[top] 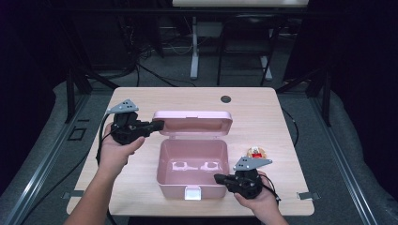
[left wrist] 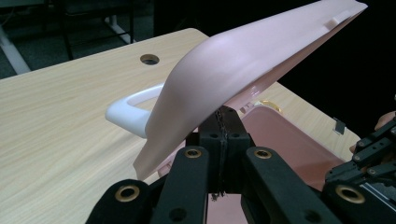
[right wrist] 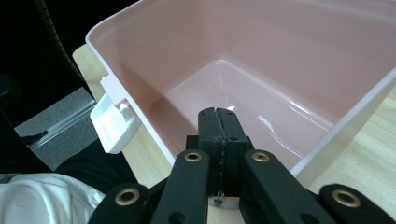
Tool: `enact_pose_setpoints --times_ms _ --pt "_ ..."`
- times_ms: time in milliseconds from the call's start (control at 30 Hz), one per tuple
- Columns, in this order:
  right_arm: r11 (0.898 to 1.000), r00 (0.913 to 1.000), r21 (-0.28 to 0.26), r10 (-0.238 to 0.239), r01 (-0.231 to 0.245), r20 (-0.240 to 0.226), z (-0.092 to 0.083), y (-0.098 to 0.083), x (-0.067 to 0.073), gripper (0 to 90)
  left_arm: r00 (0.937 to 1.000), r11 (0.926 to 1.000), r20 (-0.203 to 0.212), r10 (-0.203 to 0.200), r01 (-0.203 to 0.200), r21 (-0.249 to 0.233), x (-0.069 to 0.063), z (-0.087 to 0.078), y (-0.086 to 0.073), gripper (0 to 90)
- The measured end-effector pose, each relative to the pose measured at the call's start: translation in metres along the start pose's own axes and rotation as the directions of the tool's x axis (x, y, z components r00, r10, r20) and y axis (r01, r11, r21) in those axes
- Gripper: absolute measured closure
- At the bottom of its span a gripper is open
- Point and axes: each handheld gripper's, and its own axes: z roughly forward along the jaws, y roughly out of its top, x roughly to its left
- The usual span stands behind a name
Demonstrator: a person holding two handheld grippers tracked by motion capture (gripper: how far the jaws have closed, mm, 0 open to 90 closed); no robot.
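We are pressing our left claw [left wrist: 223,122], pressed together, against the lid [left wrist: 243,65] just above it. Our right claw [right wrist: 218,122], also pressed together, is resting at the box [right wrist: 261,56] rim.

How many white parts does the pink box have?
2. A white latch hangs on the near front wall of the box; a white handle sits on the outer side of the raised lid. Others may be hidden.

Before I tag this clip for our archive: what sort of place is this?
Probably a lab or recording studio rather than a home. A lone wooden table with a cable hole stands on grey carpet, framed by black metal rails against dark walls, with loose cables behind. On the table sits an open pink box.
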Motion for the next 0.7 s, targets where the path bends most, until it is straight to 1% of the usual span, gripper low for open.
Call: enact_pose_setpoints --times_ms 200,433,633,700 --pt "1.000 0.9999 0.007 -0.006 0.006 -0.014 0.0034 -0.0005 0.0033 90.0 1.0000 1.0000 0.000 -0.002 0.002 0.003 0.0020 0.0028 0.0008 89.7" --pt "1.000 0.9997 0.003 -0.023 0.023 -0.009 0.0054 -0.0012 0.0039 90.0 1.0000 1.0000 0.000 -0.004 0.004 0.007 0.0025 0.0054 0.0011 89.6" --pt "1.000 0.9997 -0.003 -0.024 0.024 -0.005 0.0068 -0.0016 0.0042 90.0 1.0000 0.9999 -0.002 -0.007 0.007 0.014 0.0048 0.0089 0.0016 89.6" --pt "1.000 0.9998 -0.004 -0.021 0.021 -0.007 0.0069 -0.0017 0.0039 90.0 0.9999 0.9997 -0.002 -0.016 0.016 0.017 0.0050 0.0103 0.0018 89.6"
